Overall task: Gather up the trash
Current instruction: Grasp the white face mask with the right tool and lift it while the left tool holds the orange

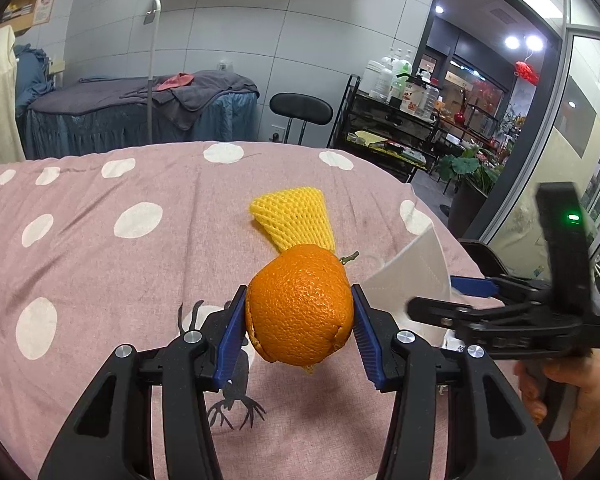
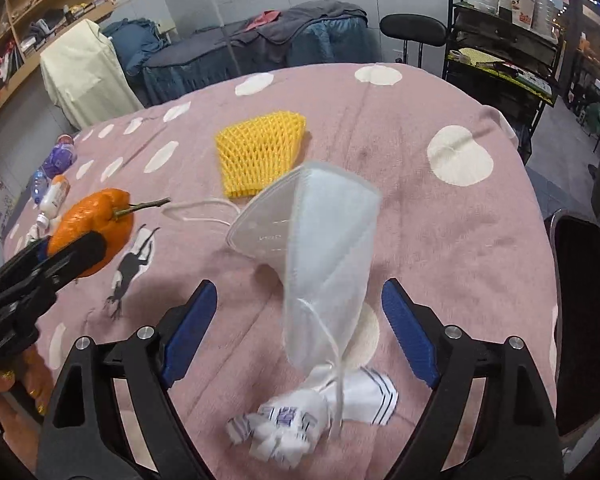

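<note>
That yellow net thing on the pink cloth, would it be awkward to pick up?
Probably not. The yellow foam net lies flat and open-meshed, so it likely weighs little and squashes between pads. Being soft, it may flop or bend once lifted. It seems unlikely to roll.

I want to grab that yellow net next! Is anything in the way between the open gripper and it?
Yes. The white face mask sits right in front of the right gripper, between its open fingers and the yellow foam net farther back on the pink cloth. Crumpled paper lies nearer still.
</note>
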Demonstrator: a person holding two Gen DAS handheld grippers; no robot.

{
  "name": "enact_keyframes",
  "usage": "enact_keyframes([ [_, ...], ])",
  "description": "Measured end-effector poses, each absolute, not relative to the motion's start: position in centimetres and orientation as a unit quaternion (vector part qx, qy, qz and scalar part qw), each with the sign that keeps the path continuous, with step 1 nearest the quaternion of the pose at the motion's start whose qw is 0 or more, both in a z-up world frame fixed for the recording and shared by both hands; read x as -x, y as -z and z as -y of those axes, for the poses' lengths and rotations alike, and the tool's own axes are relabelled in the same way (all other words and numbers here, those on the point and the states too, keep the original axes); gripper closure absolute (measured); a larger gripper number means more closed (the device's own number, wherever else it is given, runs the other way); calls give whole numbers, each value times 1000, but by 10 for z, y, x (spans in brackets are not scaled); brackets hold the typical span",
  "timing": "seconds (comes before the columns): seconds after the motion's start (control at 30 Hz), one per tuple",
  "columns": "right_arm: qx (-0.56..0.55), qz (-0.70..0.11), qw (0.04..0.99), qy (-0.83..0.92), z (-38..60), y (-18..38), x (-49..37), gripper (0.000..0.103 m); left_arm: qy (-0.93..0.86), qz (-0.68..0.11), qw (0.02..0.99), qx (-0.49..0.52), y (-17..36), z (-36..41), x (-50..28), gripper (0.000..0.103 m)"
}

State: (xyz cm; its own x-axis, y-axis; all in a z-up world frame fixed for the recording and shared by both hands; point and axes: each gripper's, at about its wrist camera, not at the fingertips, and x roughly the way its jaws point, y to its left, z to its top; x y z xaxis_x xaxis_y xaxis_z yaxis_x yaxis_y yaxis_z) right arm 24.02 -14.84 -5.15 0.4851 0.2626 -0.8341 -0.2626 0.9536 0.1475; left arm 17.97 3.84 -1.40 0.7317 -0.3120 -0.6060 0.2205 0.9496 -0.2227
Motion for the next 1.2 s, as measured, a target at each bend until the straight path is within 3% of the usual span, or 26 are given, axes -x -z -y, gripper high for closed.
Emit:
enact_keyframes([
  [0.03, 9, -483, 865, -137, 149, 57, -246, 28, 143, -338, 927, 69, 15, -39, -181, 54],
  [0.07, 14, -486, 865, -121, 151, 63, -255, 61, 143, -339, 927, 71, 15, -40, -181, 54],
  [0.1, 10, -495, 861, -118, 155, 69, -263, 81, 144, -340, 926, 72, 16, -41, -182, 54],
  [0.13, -2, -499, 858, -121, 160, 71, -267, 94, 144, -340, 926, 73, 15, -41, -182, 54],
  [0.23, -31, -479, 866, -141, 174, 54, -266, 99, 147, -336, 928, 67, 13, -40, -181, 54],
  [0.53, -63, -358, 909, -204, 194, -32, -222, 99, 160, -326, 929, 64, 5, -28, -182, 54],
  [0.7, -12, -362, 911, -196, 183, -30, -209, 99, 162, -324, 930, 66, 3, -26, -182, 54],
  [0.83, -103, -399, 878, -245, 195, -17, -213, 99, 160, -323, 931, 64, 2, -24, -180, 54],
  [0.9, -60, -384, 899, -203, 193, -18, -207, 99, 162, -322, 931, 62, 0, -23, -180, 54],
  [1.2, -70, -328, 930, -149, 231, -44, -191, 99, 191, -297, 934, 52, -23, 1, -179, 54],
])
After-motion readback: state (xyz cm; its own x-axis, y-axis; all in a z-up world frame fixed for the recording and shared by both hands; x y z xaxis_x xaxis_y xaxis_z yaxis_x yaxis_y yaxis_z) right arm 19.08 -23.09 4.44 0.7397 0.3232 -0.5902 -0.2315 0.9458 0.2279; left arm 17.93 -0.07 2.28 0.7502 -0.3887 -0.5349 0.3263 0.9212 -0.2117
